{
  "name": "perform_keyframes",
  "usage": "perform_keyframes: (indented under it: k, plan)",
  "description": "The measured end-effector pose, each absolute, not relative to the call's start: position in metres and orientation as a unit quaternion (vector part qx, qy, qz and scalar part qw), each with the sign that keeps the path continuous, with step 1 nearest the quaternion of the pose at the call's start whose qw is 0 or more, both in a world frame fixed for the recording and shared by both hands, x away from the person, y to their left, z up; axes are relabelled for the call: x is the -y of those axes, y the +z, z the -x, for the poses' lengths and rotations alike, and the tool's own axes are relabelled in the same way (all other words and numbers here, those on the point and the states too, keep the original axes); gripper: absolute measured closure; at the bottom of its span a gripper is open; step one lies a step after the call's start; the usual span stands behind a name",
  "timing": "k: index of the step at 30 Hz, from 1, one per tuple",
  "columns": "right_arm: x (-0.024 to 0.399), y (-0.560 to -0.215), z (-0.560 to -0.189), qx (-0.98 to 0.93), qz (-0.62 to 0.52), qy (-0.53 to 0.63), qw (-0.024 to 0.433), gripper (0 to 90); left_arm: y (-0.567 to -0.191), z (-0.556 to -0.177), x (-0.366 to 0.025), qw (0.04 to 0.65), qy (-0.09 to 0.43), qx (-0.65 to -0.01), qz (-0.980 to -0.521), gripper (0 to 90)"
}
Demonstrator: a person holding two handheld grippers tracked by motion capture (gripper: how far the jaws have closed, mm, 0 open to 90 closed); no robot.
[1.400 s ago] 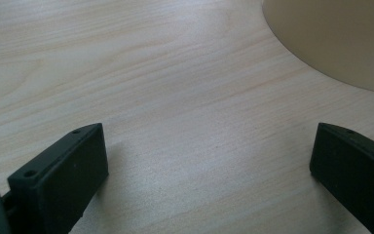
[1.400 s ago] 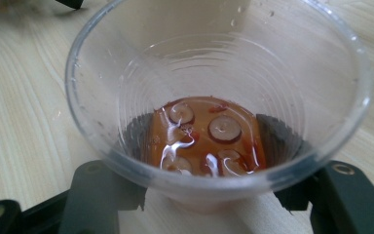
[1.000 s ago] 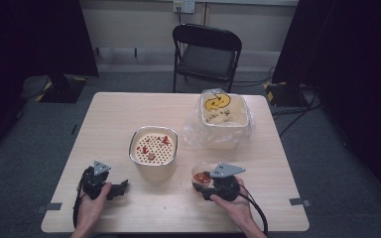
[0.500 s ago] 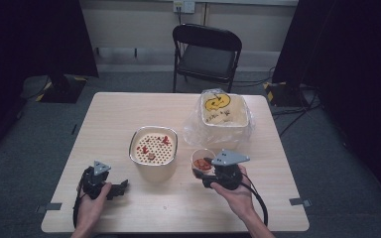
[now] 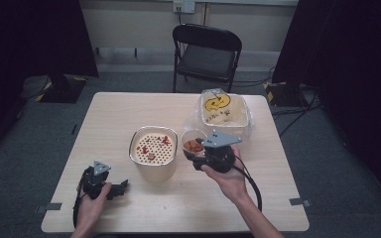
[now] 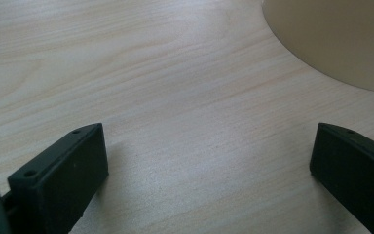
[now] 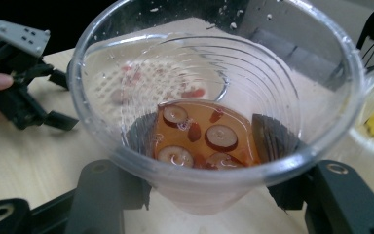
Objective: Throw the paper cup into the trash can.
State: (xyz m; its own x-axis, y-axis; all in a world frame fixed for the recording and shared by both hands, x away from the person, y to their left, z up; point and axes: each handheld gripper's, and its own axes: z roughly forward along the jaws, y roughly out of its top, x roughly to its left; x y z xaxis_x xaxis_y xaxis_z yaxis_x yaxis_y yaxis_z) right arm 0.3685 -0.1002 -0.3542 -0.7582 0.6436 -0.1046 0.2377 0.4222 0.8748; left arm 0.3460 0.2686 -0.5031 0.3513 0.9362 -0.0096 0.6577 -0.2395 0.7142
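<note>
The right gripper (image 5: 197,154), jaws just closing further, clamps a clear cup (image 7: 214,117) of amber liquid and sliced fruit, raised at the strainer pot's (image 5: 154,148) three o'clock. Best tip slowly over the perforated insert. The left gripper (image 6: 209,165) rests wide apart on the table (image 5: 129,106).

Right gripper view: cup (image 7: 214,122) base cut off at 6 o'clock, claw pads blurred behind its wall. Left gripper view: bowl (image 6: 341,39) cropped at 1 o'clock. High view: print on bag (image 5: 225,111) too small to read.
</note>
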Motion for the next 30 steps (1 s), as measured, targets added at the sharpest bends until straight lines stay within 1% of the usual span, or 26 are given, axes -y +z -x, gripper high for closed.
perform_keyframes:
  k: [8, 13, 19, 30]
  plan:
    - [0.075, -0.333, -0.390, -0.829, -0.242, 0.426, 0.269, 45.3, -0.503, -0.346, -0.269, 0.321, 0.217, -0.527, -0.757, 0.0]
    - [0.058, -0.326, -0.406, -0.841, -0.221, 0.392, 0.300, 45.7, -0.503, -0.346, -0.269, 0.321, 0.217, -0.527, -0.757, 0.0]
    - [0.036, -0.324, -0.416, -0.858, -0.186, 0.335, 0.342, 46.0, -0.503, -0.346, -0.269, 0.321, 0.217, -0.527, -0.757, 0.0]
    - [0.015, -0.327, -0.429, -0.868, -0.144, 0.261, 0.398, 46.6, -0.503, -0.346, -0.269, 0.321, 0.217, -0.527, -0.757, 0.0]
